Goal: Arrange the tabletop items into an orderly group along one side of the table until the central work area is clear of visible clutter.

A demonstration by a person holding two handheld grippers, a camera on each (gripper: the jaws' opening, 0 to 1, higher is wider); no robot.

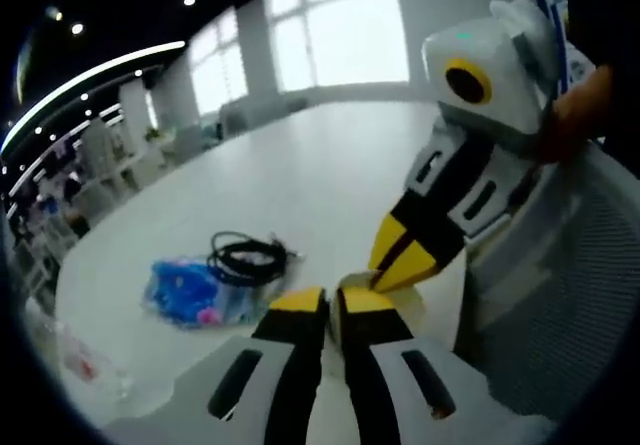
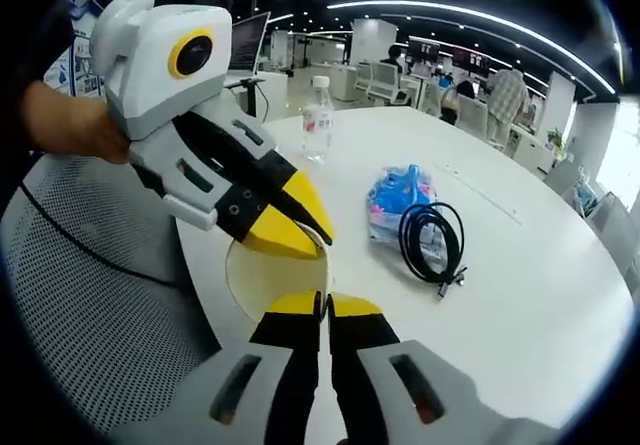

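A blue plastic packet lies on the round white table, with a coiled black cable resting against it. A clear water bottle stands further along the table edge and appears blurred at the lower left in the left gripper view. My left gripper is shut with nothing in it. My right gripper is shut and empty too. Both tips hover close together over a pale round disc at the near table edge.
A grey mesh chair stands against the table right beside both grippers. A hand holds the left gripper. Desks, chairs and people fill the office behind the table. Bare tabletop stretches beyond the packet and cable.
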